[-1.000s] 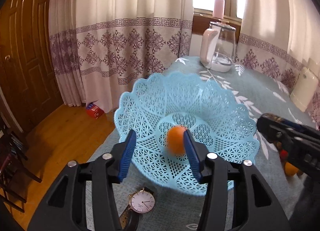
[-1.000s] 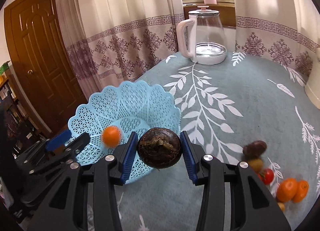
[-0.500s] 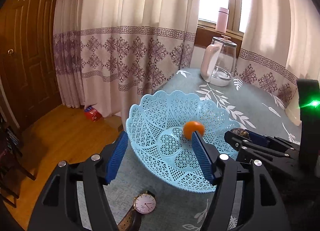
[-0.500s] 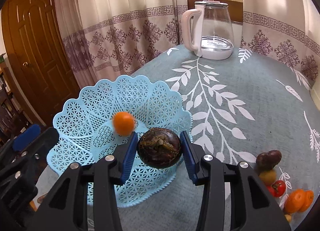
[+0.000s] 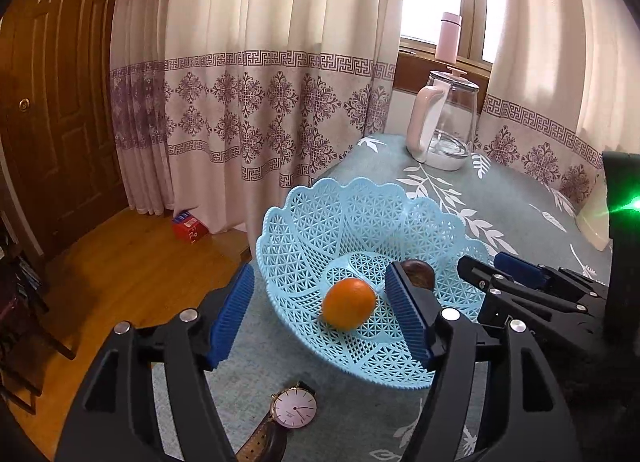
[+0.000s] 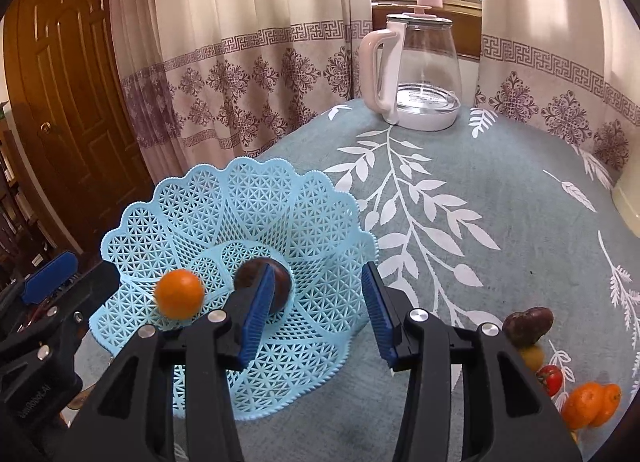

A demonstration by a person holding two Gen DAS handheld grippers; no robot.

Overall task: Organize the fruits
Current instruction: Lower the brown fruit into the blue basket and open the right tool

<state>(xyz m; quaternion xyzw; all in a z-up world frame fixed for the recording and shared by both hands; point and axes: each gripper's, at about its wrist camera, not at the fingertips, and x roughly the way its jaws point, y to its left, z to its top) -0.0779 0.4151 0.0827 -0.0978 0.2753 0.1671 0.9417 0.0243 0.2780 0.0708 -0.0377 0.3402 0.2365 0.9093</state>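
Both grippers' fingers [image 6: 256,304] spread wide, empty, orange [image 6: 179,293] and dark fruit [image 6: 262,280] in basket [image 6: 256,206]

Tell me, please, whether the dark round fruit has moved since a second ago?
Yes. The dark round fruit has left the right hand-held gripper, now open, and lies in the blue basket beside the orange.

A scalloped light-blue plastic lattice basket [image 6: 280,218] sits at the near left corner of the leaf-patterned teal tablecloth [image 6: 500,190]. In it, a round orange fruit [image 6: 179,293] lies left of a dark brown round fruit [image 6: 250,272]. A glass kettle with a pink handle [image 6: 420,78] stands behind; a rose-gold wristwatch [image 5: 295,409] lies before the basket.
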